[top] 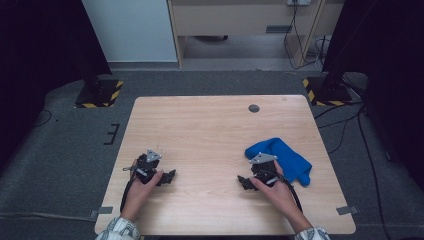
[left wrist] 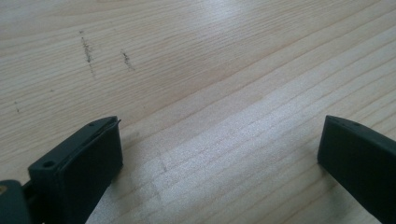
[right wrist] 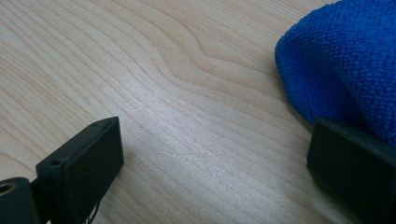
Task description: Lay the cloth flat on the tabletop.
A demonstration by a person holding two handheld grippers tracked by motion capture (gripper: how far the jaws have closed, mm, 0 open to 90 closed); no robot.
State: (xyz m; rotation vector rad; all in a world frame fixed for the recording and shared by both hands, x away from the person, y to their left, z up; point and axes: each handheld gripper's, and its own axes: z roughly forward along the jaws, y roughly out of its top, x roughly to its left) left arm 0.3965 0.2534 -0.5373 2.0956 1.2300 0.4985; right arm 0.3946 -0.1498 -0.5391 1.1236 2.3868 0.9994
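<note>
High view: a pale wooden table (top: 215,130) is seen from above, with a person's two hands entering from the near edge, each holding a black claw. The left claw (top: 170,176) is rested low on bare wood near the front left, jaws spread wide with nothing between them. The right claw (top: 243,182) is held near the front right, jaws likewise spread wide and empty.

A crumpled blue cloth (top: 282,157) is laid on the table at the right, just behind and beside the right hand (top: 275,187). In the right gripper view the cloth (right wrist: 345,70) is seen bulging just past one jaw, apparently brushing it (contact cannot be confirmed), while the gap between the jaws is left over bare wood.

Risk is judged as follows: if the jaws were closed from this pose, only air or a thin edge of fabric would likely be pinched, because the cloth lies outside the gap; a loose fold could then slip free or be dragged toward the table's right edge.

A small dark round plug (top: 254,108) is set into the table near the far edge, well apart from everything. Nothing is placed between the right claw and the cloth.
</note>
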